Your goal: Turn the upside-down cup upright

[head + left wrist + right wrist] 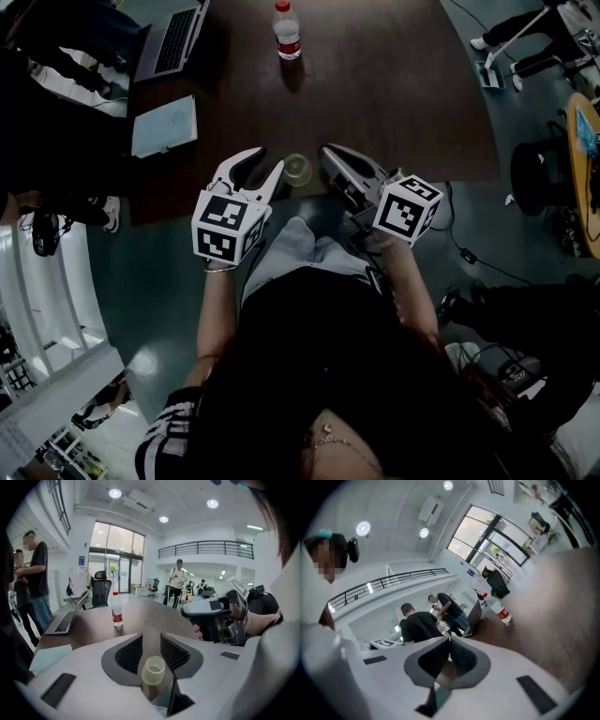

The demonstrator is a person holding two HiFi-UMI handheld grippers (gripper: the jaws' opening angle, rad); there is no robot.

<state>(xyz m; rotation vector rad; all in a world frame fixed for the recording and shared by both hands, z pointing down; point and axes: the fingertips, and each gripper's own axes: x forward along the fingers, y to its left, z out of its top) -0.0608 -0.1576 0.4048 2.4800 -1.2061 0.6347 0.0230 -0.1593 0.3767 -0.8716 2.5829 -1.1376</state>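
Dark brown surface in an open office, with a water bottle at the far end and a laptop plus a pale pad off to the left, all well clear of the work. Cup stands on the near edge of the surface, between the two grippers. Left gripper is partly open and holds nothing. In its own view the cup shows through the gap, low and nearer the right-hand pad, but the pads are not pressing on it. Right gripper is fully closed and empty, just right of the cup and rolled onto its side. Its own view shows the pads together with nothing between them. The cup looks wider at the top with an open rim, so I read it as mouth-up, though translucent plastic makes that less than certain. My call: the flip is done and this is the release/clear-off step. Next move needs little, just take the left gripper away without clipping the rim, since a light cup this near the edge would tip or slide off easily. If the cup is actually base-up, the left gripper needs to open wider and come back down around the wall.
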